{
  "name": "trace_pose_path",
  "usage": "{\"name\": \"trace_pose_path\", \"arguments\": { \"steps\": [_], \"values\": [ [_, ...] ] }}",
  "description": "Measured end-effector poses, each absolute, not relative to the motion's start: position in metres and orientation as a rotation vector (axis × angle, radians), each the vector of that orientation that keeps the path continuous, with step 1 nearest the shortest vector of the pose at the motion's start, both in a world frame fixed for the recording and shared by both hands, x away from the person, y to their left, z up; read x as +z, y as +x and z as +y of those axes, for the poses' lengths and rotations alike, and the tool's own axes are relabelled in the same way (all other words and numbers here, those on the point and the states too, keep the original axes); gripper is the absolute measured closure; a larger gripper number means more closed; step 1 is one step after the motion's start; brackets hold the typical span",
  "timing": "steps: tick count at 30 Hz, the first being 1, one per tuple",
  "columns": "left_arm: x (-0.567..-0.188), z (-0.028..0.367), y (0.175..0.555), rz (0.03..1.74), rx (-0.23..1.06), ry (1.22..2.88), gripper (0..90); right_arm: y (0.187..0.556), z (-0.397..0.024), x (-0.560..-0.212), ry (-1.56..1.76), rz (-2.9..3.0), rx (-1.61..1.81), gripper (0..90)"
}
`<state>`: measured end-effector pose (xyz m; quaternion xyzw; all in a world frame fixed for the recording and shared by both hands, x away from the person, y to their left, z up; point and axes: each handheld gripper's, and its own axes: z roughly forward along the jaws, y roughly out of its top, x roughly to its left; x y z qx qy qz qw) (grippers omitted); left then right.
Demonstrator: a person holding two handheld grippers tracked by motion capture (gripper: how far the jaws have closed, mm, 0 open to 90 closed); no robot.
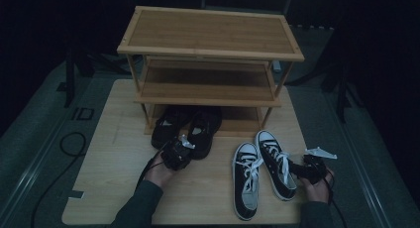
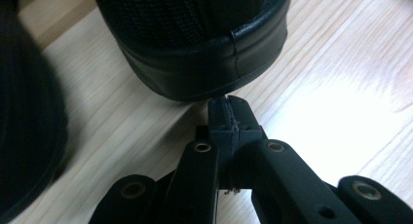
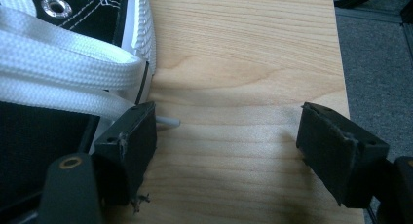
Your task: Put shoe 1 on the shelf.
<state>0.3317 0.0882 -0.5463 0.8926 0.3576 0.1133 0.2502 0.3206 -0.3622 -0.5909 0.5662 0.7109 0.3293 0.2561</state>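
Two forearms in dark sleeves reach in over the near edge of the table. The left hand (image 1: 159, 172) sits a little left of the table's middle and grips the left gripper (image 1: 179, 149) from behind, pointing it away from the person toward the far edge. In the left gripper view (image 2: 229, 118) its two black jaws are pressed together, tips meeting with no gap and nothing between them. The right hand (image 1: 317, 187) rests near the near right corner, holding the right gripper (image 1: 296, 169) angled toward the table's middle. In the right gripper view (image 3: 229, 139) its jaws stand wide apart, pads not touching, with nothing between them.
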Motion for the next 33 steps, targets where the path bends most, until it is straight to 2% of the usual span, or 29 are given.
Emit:
{"name": "trace_pose_path", "arguments": {
  "steps": [9,25,33],
  "values": [
    [-0.544,0.053,0.341,0.913,0.332,2.454,90.0,0.321,-0.362,-0.591,1.535,1.930,0.894,22.3],
    [-0.541,0.035,0.376,1.051,0.463,2.406,90.0,0.321,-0.362,-0.591,1.536,1.930,0.894,22.3],
    [-0.542,0.021,0.361,0.891,0.398,2.427,90.0,0.321,-0.362,-0.591,1.535,1.931,0.895,22.3]
  ]
}}
